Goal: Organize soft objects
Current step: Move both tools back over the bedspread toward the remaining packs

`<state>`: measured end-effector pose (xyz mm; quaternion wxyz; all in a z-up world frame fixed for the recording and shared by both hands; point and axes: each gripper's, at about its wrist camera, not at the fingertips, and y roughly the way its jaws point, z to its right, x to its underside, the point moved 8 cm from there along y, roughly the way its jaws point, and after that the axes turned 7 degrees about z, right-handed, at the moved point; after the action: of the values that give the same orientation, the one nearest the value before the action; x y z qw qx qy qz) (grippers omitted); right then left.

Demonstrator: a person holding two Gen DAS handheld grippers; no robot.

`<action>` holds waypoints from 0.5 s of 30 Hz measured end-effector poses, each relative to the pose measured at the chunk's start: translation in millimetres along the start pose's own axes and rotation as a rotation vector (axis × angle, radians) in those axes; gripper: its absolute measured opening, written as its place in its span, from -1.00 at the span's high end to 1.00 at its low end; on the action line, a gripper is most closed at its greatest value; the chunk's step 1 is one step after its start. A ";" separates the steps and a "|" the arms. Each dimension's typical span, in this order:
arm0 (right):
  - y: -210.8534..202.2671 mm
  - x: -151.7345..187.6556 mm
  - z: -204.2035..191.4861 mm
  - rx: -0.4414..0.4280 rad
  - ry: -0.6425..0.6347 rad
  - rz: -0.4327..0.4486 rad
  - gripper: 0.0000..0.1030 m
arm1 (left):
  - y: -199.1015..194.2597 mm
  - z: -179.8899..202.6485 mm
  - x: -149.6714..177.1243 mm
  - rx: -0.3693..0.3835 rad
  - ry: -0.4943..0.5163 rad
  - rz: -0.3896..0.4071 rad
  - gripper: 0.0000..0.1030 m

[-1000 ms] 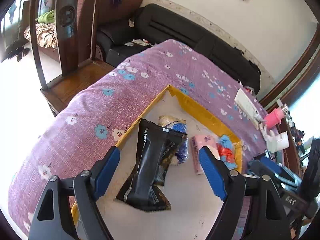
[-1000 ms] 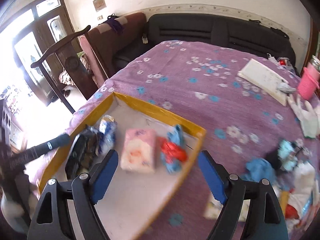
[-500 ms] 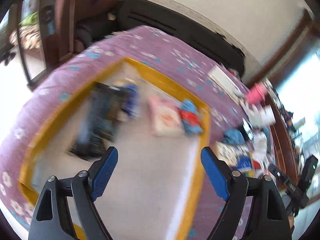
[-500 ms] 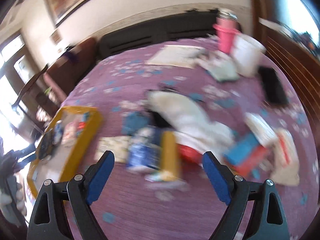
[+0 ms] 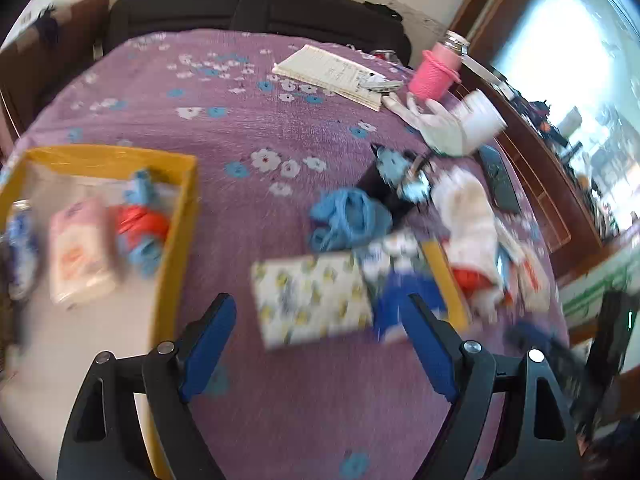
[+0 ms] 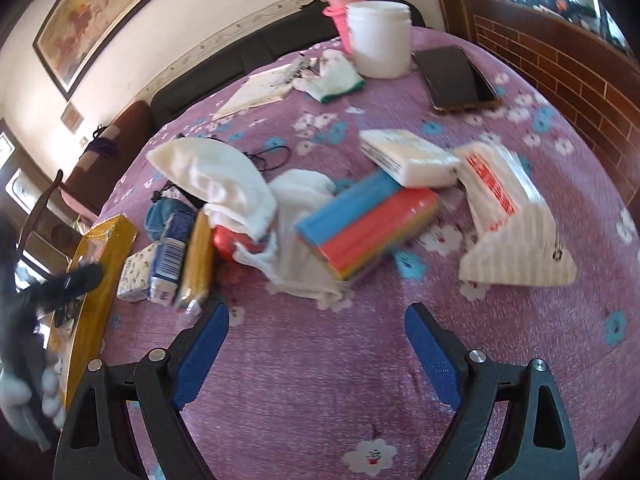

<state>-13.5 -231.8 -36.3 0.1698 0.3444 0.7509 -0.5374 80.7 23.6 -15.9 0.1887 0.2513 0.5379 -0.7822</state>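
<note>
A yellow-rimmed tray (image 5: 176, 240) lies at the left and holds a pink tissue pack (image 5: 80, 252) and a red-and-blue bundle (image 5: 140, 228). My left gripper (image 5: 320, 308) hangs open and empty over the purple cloth, just short of a floral tissue pack (image 5: 312, 300). Beyond that pack lie a blue cloth (image 5: 348, 216) and a blue packet (image 5: 404, 292). My right gripper (image 6: 316, 316) is open and empty too, in front of a white towel (image 6: 304, 232) and stacked coloured sponges (image 6: 368, 228). A white tissue pack (image 6: 408, 156) and a striped tissue bag (image 6: 512, 216) lie further right.
At the table's far side stand a notebook (image 5: 332, 72), a pink bottle (image 6: 344, 8), a white jar (image 6: 380, 40) and a white glove (image 6: 332, 76). A dark phone (image 6: 456, 76) lies at the back right. A dark sofa (image 5: 248, 8) stands behind; a wooden cabinet (image 6: 560, 64) is to the right.
Both grippers have swung right, away from the tray and over to the pile on the purple cloth. Both stay open and empty.
</note>
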 end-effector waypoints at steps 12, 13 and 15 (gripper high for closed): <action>1.2 3.3 -1.0 -0.004 -0.051 0.052 -0.85 | 28.2 16.3 32.8 0.060 0.055 -0.212 -0.25; 1.1 3.7 -1.6 -0.005 -0.052 0.053 -0.85 | 22.0 19.4 44.3 0.091 0.059 -0.245 -0.25; 0.5 4.2 -1.7 -0.009 -0.048 0.054 -0.86 | 8.3 25.0 60.2 0.121 0.087 -0.266 -0.25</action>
<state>-15.9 -228.7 -38.7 0.2040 0.3507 0.7393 -0.5374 32.3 -4.2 -50.6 0.0447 0.2224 0.5259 -0.8197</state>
